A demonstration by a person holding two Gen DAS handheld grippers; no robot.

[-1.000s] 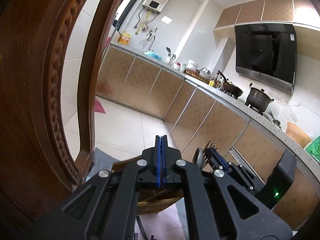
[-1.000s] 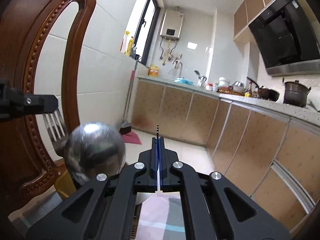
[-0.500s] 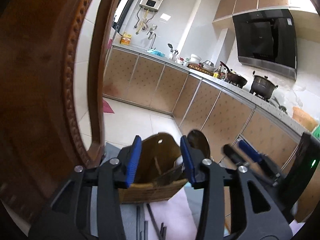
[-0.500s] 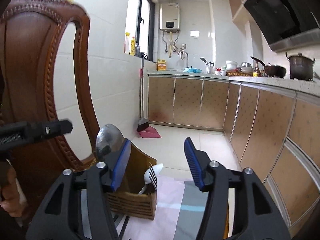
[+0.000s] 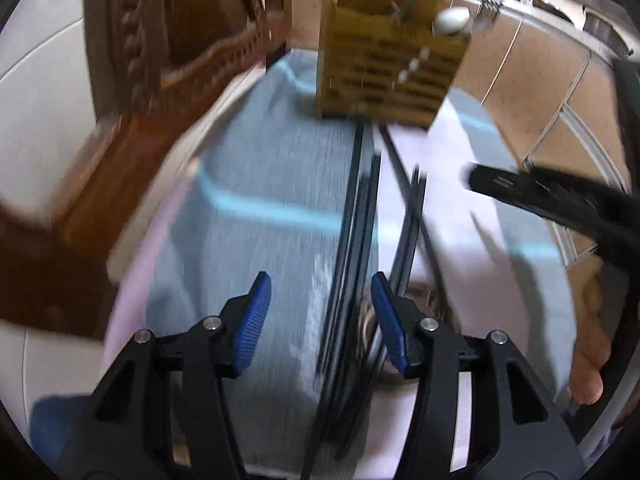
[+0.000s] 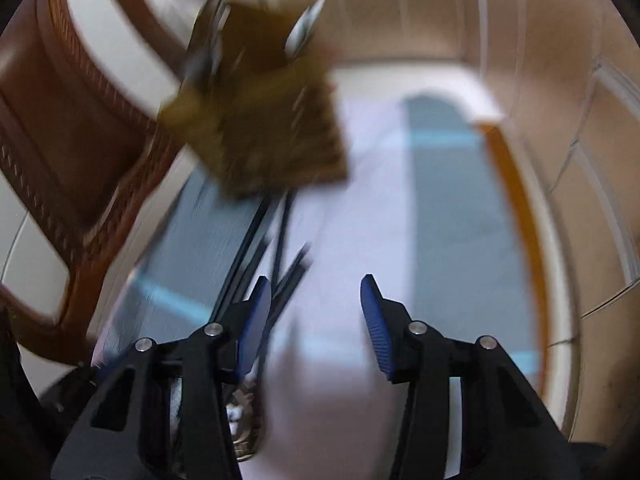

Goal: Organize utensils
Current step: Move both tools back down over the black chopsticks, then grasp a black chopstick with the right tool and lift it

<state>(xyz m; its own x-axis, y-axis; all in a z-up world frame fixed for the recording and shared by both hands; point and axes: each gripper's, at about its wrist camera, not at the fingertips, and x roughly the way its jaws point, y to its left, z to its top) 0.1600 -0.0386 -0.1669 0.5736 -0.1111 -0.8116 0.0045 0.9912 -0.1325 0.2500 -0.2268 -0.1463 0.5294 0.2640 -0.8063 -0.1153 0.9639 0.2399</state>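
A brown slatted utensil holder [image 5: 390, 60] stands at the far end of the cloth, with a white spoon [image 5: 451, 20] and metal utensils in it; it is blurred in the right wrist view [image 6: 260, 120]. Several black chopsticks [image 5: 356, 264] lie lengthwise on the cloth in front of it, also in the right wrist view [image 6: 256, 248]. My left gripper [image 5: 320, 320] is open and empty, low over the chopsticks. My right gripper [image 6: 312, 316] is open and empty, just right of the chopsticks. The right gripper's black finger [image 5: 540, 196] shows at the right of the left wrist view.
A grey, white and light-blue striped cloth [image 5: 256, 216] covers the table. A carved brown wooden chair back [image 5: 160, 64] stands at the left, also in the right wrist view [image 6: 60, 128]. Kitchen cabinets [image 6: 580, 100] run along the right. A round metal object [image 5: 372, 328] lies under the chopsticks.
Both cameras have tilted down from the kitchen onto the table. Both grippers, shut a second ago, are open; the fork and ladle they held now stand in the holder.
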